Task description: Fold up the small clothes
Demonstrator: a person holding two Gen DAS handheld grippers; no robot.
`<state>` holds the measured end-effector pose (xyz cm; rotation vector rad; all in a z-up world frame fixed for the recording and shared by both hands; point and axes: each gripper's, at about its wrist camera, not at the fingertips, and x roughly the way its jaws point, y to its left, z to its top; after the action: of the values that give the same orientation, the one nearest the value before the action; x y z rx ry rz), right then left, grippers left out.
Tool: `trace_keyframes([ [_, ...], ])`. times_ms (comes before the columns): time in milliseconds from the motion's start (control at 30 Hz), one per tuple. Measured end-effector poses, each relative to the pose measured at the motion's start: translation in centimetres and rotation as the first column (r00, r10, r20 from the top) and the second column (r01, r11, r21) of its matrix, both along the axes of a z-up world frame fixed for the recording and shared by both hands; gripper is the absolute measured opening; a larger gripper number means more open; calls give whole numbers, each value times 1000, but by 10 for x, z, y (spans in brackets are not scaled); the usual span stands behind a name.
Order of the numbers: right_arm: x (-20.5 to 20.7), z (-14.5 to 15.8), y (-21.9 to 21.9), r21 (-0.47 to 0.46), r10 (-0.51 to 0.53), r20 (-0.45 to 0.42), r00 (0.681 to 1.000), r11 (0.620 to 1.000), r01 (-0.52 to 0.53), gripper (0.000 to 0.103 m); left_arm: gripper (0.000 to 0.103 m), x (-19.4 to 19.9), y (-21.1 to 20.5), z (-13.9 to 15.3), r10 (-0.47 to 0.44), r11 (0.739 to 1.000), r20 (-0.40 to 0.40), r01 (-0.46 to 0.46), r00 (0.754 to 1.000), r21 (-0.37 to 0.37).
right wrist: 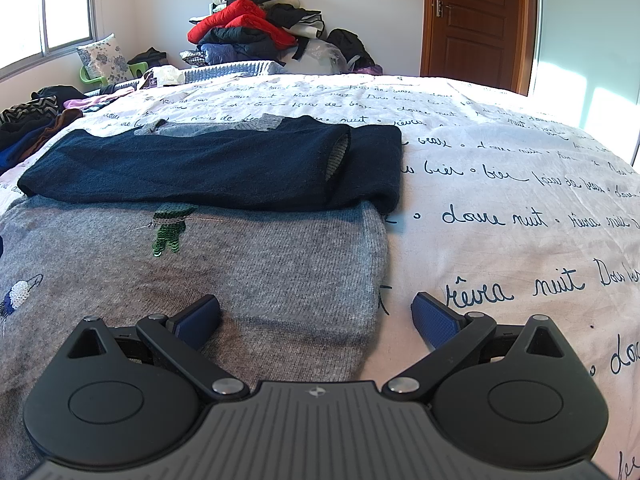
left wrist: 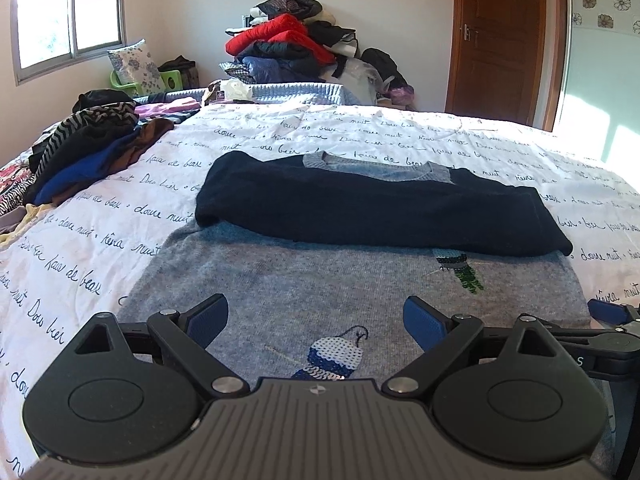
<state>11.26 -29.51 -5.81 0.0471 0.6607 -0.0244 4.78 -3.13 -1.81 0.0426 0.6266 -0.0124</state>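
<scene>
On the bed [left wrist: 120,216], near its front edge, my grey sweater [left wrist: 320,280] lies flat, dark navy sleeves [left wrist: 360,208] folded across its chest, sequinned birds showing below. My left claw [left wrist: 316,320] hangs released over its hem; my right claw [right wrist: 316,320], also released, straddles its right edge.

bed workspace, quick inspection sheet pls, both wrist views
Surface: white quilt with dark script lettering.
Job's things: grey knit sweater with sequin birds lying flat, navy sleeves folded across its chest.
Clutter: heap of dark and striped clothes on the quilt's left; red-topped clothes pile by the wall.
Grippers: left gripper and right gripper, jaws open, at the sweater's near hem.
Cables: nothing seen.
Surroundings: window, wooden door.
</scene>
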Motion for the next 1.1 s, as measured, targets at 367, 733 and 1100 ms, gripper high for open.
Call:
trace_keyframes([
  [367, 0, 0, 0, 0, 0, 0, 1000, 1000, 0, 103, 93, -1, 7, -1, 23, 1000, -9, -23, 1000, 3],
  [733, 0, 0, 0, 0, 0, 0, 1000, 1000, 0, 103, 93, 0, 8, -4, 18, 1000, -14, -18, 1000, 17],
  [1100, 0, 0, 0, 0, 0, 0, 1000, 1000, 0, 103, 93, -14, 26, 2, 30, 1000, 11, -29, 1000, -5],
])
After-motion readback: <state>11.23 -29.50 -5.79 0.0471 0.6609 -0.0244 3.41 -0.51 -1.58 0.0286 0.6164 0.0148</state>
